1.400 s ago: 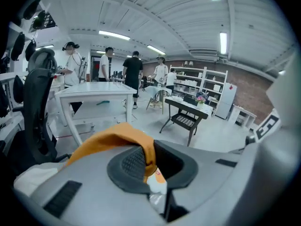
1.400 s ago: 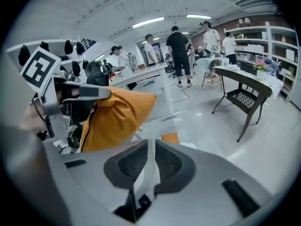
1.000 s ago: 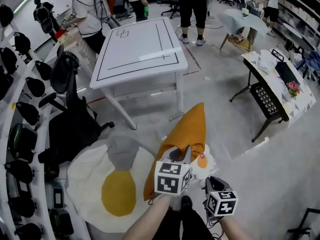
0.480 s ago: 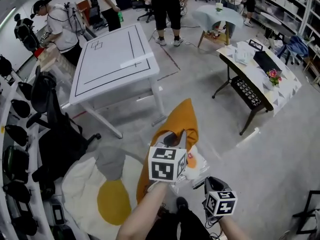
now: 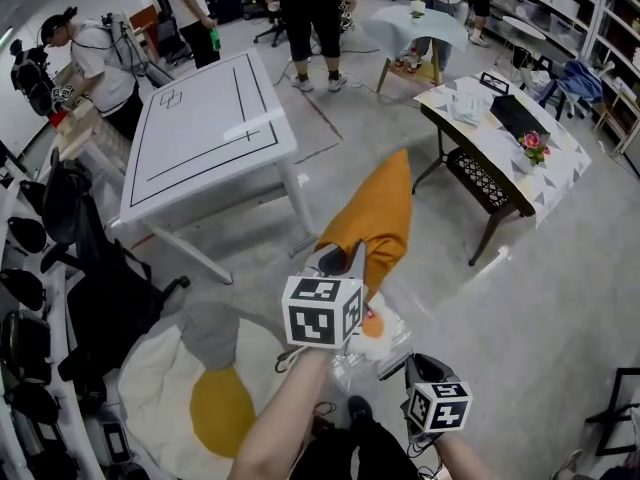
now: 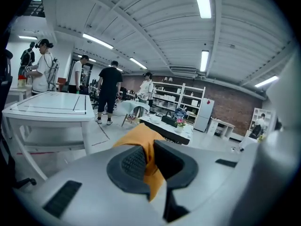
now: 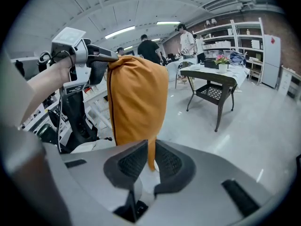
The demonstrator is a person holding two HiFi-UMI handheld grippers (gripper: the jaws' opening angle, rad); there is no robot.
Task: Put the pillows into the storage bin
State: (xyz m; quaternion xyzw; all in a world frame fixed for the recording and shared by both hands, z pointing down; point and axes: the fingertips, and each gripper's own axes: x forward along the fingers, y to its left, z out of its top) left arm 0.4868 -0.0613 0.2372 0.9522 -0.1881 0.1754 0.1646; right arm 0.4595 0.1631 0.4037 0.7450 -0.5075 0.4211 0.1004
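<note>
A long orange pillow hangs in the air over the floor. My left gripper is shut on its edge, and the orange cloth shows pinched between the pads in the left gripper view. In the right gripper view the pillow hangs from the left gripper, its lower tip just beyond my right jaws. My right gripper sits lower and to the right, shut on a small white egg-shaped pillow in clear wrap. No storage bin shows in any view.
A large fried-egg-shaped cushion lies on the floor at lower left beside a black office chair. A white table stands ahead on the left and a dark-framed table with flowers on the right. People stand at the back.
The left gripper has lifted the orange pillow higher and slightly forward. The view has shifted toward the tables. Both grips look unchanged.
</note>
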